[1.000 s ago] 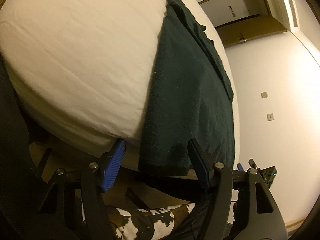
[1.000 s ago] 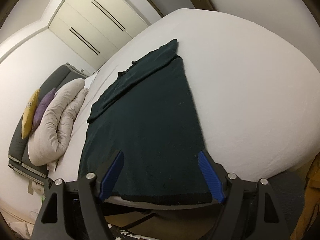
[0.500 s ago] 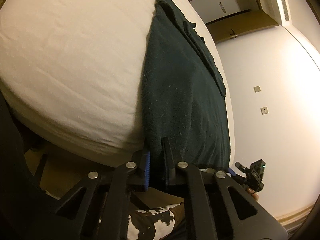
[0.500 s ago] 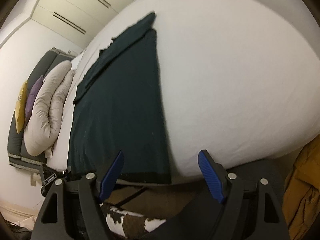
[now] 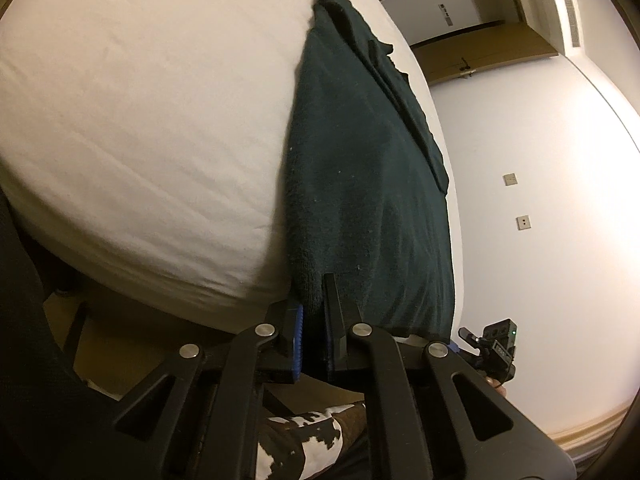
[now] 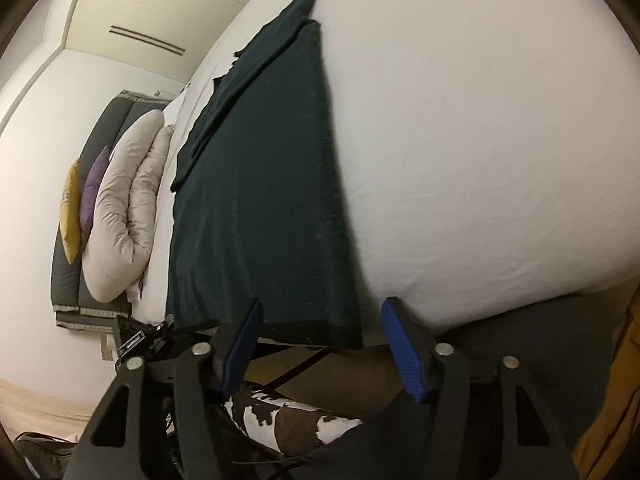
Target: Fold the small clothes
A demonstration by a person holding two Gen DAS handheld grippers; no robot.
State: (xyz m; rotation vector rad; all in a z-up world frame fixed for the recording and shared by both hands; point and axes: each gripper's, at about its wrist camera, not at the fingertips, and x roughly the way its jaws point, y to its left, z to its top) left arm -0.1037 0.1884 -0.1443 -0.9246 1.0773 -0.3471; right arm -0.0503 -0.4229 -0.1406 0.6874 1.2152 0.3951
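Because the dark green knitted garment (image 5: 368, 200) lies flat along the white bed (image 5: 140, 140) with its hem overhanging, the left hand-held gripper (image 5: 312, 320) pinches one hem corner; the right hand-held gripper (image 6: 320, 344), jaws closing, straddles the other corner unpinched, seemingly readying a fold.

We are in a bedroom: a white bed (image 6: 480, 140), pillows (image 6: 120, 216) against a headboard (image 6: 68, 280), wardrobe doors (image 6: 160, 8), a wooden door (image 5: 480, 56).
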